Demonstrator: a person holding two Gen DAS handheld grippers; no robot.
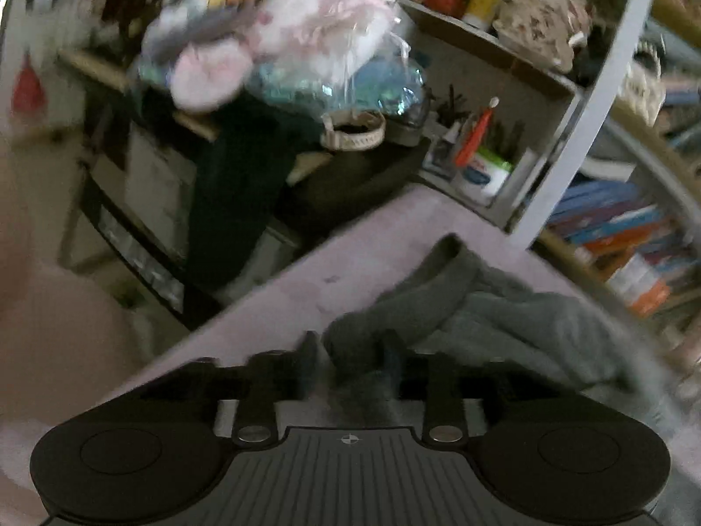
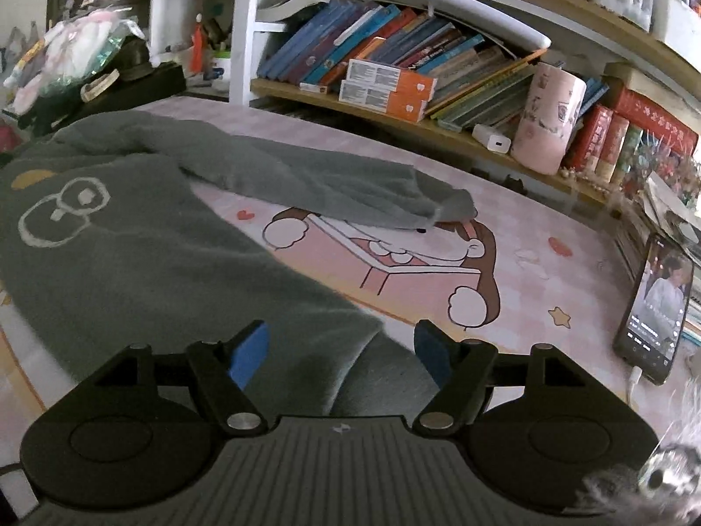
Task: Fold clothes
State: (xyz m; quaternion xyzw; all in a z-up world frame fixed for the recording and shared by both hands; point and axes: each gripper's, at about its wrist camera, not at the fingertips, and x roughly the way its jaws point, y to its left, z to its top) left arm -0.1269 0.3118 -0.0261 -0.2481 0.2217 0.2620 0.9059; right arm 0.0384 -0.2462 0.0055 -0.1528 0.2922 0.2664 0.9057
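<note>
left gripper (image 1: pixel 350 350) pinching a bunched fold of the grey sweater (image 2: pixel 131 236). right gripper (image 2: pixel 341 346) spread wide over its hem, on the pink cartoon mat (image 2: pixel 504 271).

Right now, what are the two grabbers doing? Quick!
Left gripper: shut on the grey sweater, a bunched fold between its fingers.
Right gripper: open, the sweater's hem lying between its fingers, not pinched.

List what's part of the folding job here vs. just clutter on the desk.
Job: grey sweater, its sleeve; left gripper, fabric between its fingers; right gripper, open over the hem.

Clutter: phone, charger, pink cup, books, orange boxes. Sweater lies on pink cartoon mat.
</note>
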